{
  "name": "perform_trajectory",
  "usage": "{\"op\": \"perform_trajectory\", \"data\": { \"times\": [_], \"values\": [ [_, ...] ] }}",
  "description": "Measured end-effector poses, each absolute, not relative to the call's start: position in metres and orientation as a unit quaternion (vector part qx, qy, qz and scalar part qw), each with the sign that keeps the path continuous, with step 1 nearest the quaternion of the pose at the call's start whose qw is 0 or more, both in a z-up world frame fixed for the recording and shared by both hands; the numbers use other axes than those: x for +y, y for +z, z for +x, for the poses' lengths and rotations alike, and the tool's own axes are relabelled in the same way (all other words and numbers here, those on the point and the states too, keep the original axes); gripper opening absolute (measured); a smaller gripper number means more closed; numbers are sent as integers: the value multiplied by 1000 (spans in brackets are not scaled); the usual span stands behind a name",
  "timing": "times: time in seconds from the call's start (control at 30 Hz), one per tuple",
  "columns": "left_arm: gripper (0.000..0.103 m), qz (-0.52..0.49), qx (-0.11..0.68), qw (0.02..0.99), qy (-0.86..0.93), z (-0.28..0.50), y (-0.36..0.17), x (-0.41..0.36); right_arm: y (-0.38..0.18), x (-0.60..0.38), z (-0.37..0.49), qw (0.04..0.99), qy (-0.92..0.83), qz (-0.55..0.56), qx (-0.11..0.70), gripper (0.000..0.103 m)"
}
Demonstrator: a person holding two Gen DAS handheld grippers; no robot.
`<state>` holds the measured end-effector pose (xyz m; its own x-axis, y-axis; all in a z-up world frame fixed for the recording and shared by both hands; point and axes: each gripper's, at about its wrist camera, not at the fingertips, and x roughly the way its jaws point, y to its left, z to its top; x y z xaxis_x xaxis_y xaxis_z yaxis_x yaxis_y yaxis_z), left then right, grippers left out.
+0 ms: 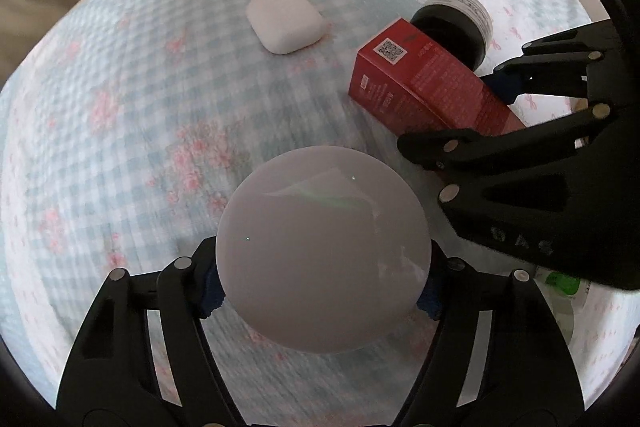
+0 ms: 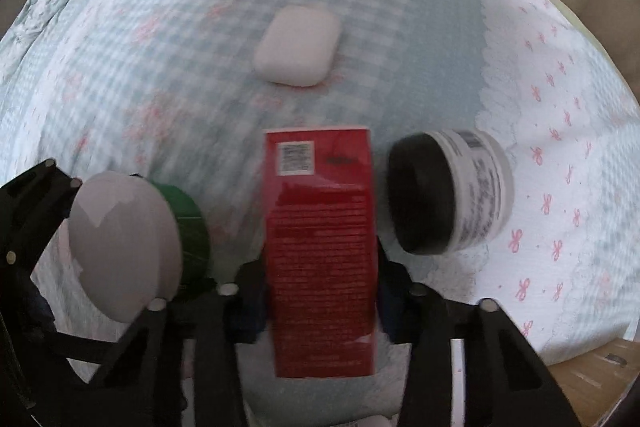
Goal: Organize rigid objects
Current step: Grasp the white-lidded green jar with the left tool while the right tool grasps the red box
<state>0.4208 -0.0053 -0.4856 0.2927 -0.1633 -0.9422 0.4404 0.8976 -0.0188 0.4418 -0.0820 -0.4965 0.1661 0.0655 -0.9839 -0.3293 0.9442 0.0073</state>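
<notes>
Your left gripper [image 1: 320, 297] was clamped on the white-lidded green jar [image 1: 324, 251], held above the checked cloth [image 1: 120, 107]. Your right gripper [image 2: 320, 307] pinched the red box [image 2: 320, 247] narrowly between its pads. The black-lidded jar [image 2: 452, 191] lay on its side just beside the box; the white case [image 2: 298, 45] sat apart beyond them.

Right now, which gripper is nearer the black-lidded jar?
Right. The right gripper, shut on the red box, sits beside the black-lidded jar. The left gripper holds the white-lidded container farther off.
</notes>
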Motion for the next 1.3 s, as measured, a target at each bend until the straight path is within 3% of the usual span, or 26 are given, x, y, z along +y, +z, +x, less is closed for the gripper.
{"op": "perform_trajectory", "data": {
  "times": [0.4, 0.6, 0.93, 1.3],
  "values": [
    [69, 118, 559, 801, -178, 410, -469, 6, -483, -96, 435, 768, 116, -44, 629, 38],
    [68, 102, 553, 811, -162, 397, -441, 29, -448, -103, 416, 784, 107, -26, 611, 38],
    [68, 65, 525, 833, -163, 341, -344, 65, -355, -102, 353, 813, 80, 22, 577, 38],
    [68, 45, 514, 835, -193, 258, -243, 37, -251, -155, 257, 817, 37, 98, 567, 38]
  ]
}}
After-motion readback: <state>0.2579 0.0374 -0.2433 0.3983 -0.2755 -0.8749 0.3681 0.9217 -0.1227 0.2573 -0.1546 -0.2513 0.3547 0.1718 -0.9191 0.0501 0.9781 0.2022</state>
